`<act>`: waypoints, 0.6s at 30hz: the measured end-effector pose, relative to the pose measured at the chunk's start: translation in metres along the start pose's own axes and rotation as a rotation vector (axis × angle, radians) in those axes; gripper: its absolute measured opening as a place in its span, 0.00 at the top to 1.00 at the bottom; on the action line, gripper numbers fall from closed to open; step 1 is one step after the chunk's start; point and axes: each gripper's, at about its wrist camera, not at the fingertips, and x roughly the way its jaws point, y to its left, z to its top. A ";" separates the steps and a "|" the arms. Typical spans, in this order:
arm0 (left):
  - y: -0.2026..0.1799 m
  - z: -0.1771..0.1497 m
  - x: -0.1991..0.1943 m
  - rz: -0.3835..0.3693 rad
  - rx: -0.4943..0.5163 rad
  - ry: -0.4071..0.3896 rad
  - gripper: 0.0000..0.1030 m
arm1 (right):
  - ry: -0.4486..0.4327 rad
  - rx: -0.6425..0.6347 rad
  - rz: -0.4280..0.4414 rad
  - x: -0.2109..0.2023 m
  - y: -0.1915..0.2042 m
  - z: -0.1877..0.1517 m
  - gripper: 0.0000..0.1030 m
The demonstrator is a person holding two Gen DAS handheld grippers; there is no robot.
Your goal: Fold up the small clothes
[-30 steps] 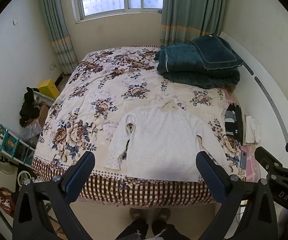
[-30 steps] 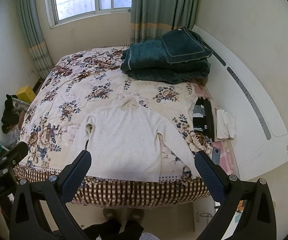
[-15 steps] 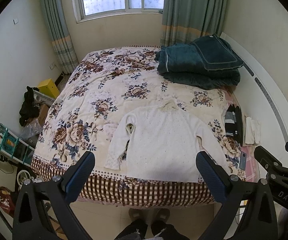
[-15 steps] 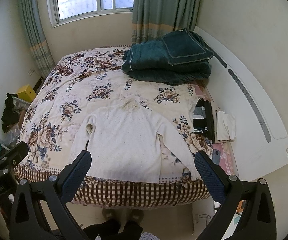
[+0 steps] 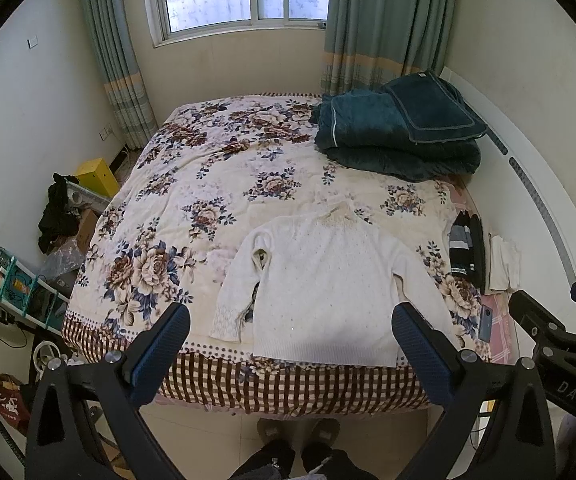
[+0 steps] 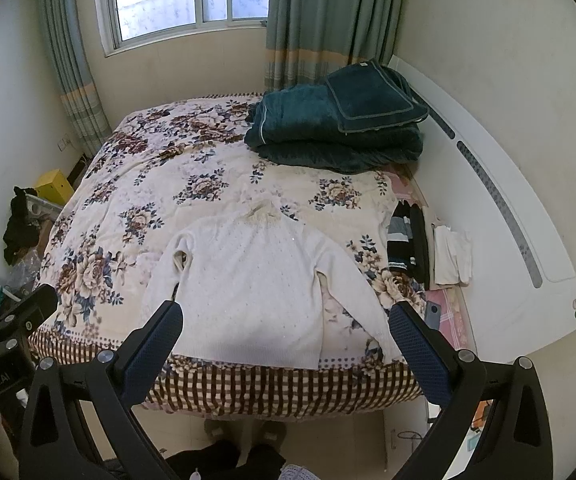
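Both grippers are black frames with silver screws. The left gripper (image 5: 288, 352) and the right gripper (image 6: 286, 350) have textured blue fingers (image 5: 160, 354). Person's got dark trousers (image 5: 284, 462) and slippers (image 5: 323, 430).

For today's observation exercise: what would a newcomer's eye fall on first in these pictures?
First, the white sweater spread flat, sleeves out, at the near edge of the floral bedspread. Next, the dark teal blanket piled at the far right corner of the bed, beside the curtain. Both claws, left and right, hang open in front of the bed, holding nothing.
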 end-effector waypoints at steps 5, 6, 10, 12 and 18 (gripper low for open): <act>0.001 0.000 0.000 -0.002 0.001 0.001 0.00 | -0.001 -0.002 0.000 -0.002 0.003 0.003 0.00; 0.001 0.000 0.000 0.000 0.000 0.000 0.00 | -0.001 -0.001 0.000 -0.002 0.003 0.003 0.00; 0.001 0.000 0.000 0.000 0.000 -0.002 0.00 | -0.002 -0.001 0.000 -0.002 0.003 0.002 0.00; 0.001 0.002 0.000 -0.001 -0.001 -0.002 0.00 | -0.003 -0.001 -0.002 -0.003 0.004 0.004 0.00; 0.001 0.006 0.000 -0.003 -0.001 -0.006 0.00 | -0.005 -0.001 -0.002 -0.003 0.003 0.003 0.00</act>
